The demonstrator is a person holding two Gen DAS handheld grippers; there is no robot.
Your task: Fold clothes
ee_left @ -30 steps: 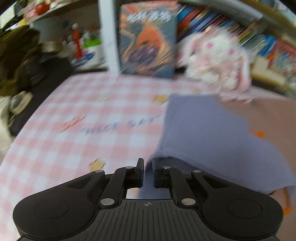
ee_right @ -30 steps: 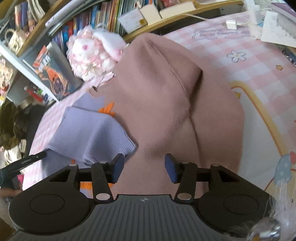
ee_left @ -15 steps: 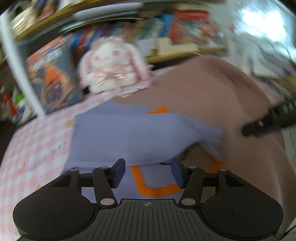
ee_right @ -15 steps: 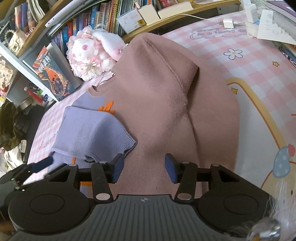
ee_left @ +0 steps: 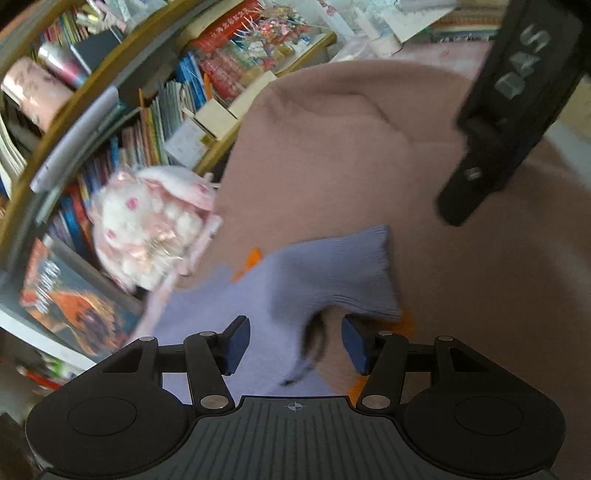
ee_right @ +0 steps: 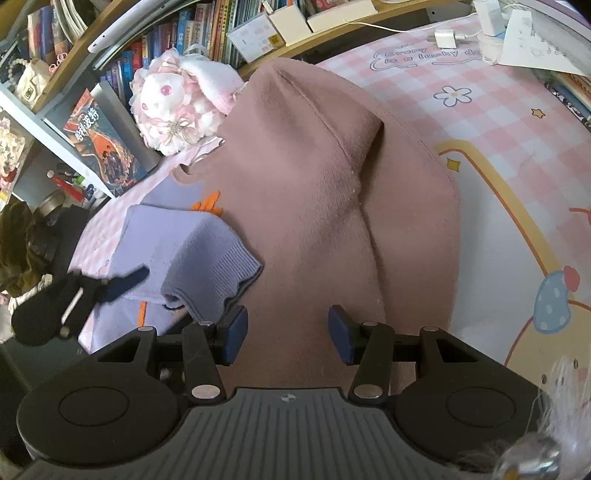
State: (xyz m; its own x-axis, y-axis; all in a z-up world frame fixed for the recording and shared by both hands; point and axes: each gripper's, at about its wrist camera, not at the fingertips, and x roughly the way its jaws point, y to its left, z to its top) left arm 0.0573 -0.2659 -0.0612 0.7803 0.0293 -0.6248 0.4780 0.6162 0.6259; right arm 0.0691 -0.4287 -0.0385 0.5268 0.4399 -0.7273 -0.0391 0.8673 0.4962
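- At the centre of the right wrist view lies the sweater point(ee_right: 325, 206), a dusty-pink garment spread over the pink checked cloth point(ee_right: 491, 110) that covers the table.
- Its lilac sleeve point(ee_right: 207, 258) is folded across the body at centre left, the ribbed cuff ending just above the right claw point(ee_right: 287, 334).
- The right claw sits at the bottom of that frame, its blue pads spread wide with nothing between them, above the pink fabric.
- In the left wrist view the left claw point(ee_left: 295, 345) is at the bottom centre, likewise spread and empty, hanging over the lilac sleeve point(ee_left: 325, 277).
- Seen from the right wrist camera, the left claw point(ee_right: 110, 286) shows at the left edge, blurred, over the lilac part.
- The right gripper's dark body crosses the upper right of the left wrist view, out of focus.
- A white-and-pink plush rabbit point(ee_right: 177, 103) sits at the upper left, touching the sweater's collar end, in front of a bookshelf point(ee_right: 207, 33).
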